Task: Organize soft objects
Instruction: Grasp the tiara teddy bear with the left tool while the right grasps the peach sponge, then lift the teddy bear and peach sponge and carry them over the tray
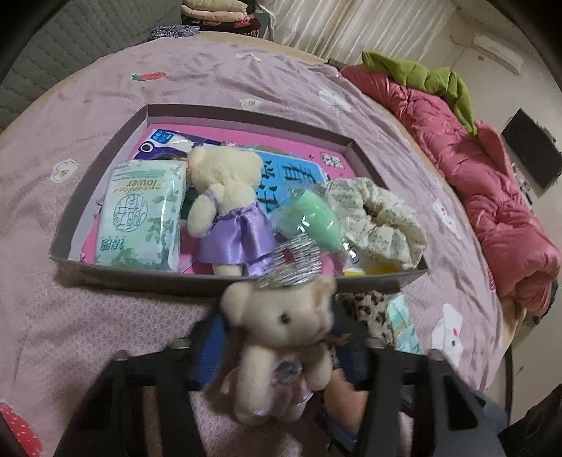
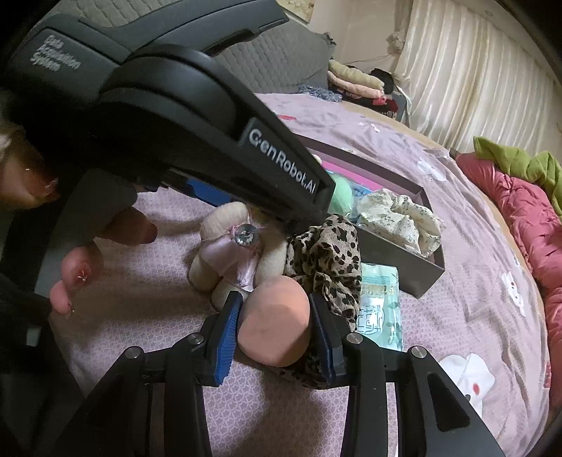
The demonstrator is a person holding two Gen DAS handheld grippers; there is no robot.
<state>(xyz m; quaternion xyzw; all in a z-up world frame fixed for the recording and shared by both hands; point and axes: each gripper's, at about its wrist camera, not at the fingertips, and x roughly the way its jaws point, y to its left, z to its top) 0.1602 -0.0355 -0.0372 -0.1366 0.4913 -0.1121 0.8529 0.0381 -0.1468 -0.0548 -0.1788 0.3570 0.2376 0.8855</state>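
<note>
My left gripper is shut on a cream teddy bear with a silver crown, held just in front of the grey box. The same bear shows in the right wrist view under the left gripper's body. The box holds another bear in a purple dress, a green tissue pack, a green sponge and a floral scrunchie. My right gripper is shut on a peach makeup sponge low over the bed, beside a leopard scrunchie.
A small tissue pack lies on the pink bedsheet beside the box's near corner. A red and green quilt is bunched at the right edge of the bed. Folded clothes are stacked at the far end.
</note>
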